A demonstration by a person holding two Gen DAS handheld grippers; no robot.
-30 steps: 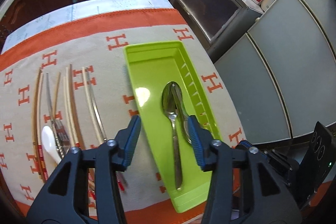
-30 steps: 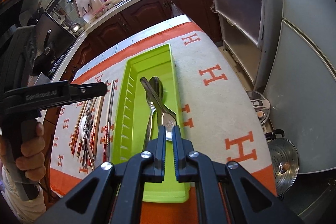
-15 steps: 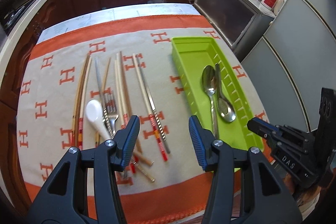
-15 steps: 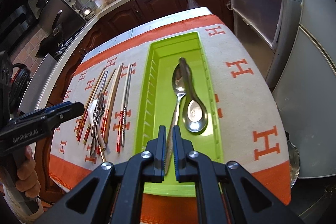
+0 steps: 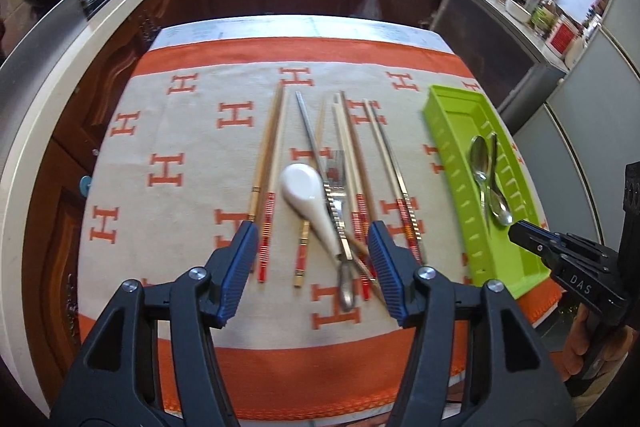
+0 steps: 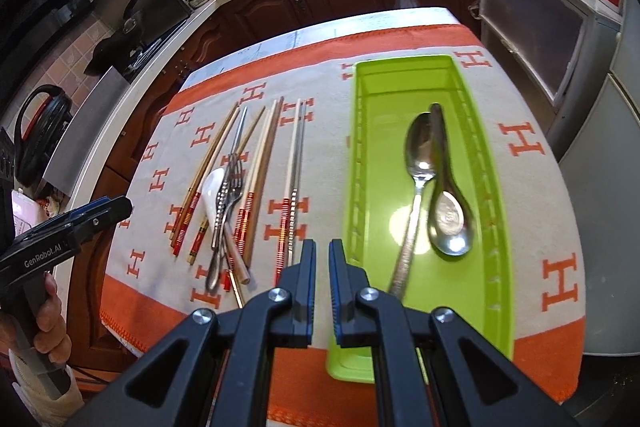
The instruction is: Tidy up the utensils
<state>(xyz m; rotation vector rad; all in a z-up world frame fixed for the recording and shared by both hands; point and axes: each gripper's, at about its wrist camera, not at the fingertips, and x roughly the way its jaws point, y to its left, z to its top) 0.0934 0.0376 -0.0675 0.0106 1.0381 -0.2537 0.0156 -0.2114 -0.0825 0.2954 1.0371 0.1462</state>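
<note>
A big cloth (image 5: 192, 131) with orange H letters and orange edges covers the table. At 3 o'clock in the left wrist view a long green tray (image 5: 456, 131) lies on the cloth. In the right wrist view the tray (image 6: 372, 155) fills the middle. Two metal spoons (image 6: 436, 195) lie inside it, touching and crossing each other, one bowl toward 12 o'clock and the other toward 6 o'clock.

The left gripper (image 5: 312, 267) hangs above the cloth with its two blue fingers wide apart and nothing between them. Past its fingers, toward 12 o'clock, lies a row of chopsticks (image 5: 266, 163), side by side, some with red stripes near one end. Among them sits a white spoon (image 5: 304, 187), and just beside it at 3 o'clock a metal fork (image 5: 336, 187) lies on top of the sticks.

The right gripper (image 6: 322, 283) is over the near left edge of the tray. Its fingers are almost together with only a thin gap, and they hold nothing. In the left wrist view it shows at 4 o'clock, near the tray's end.
</note>
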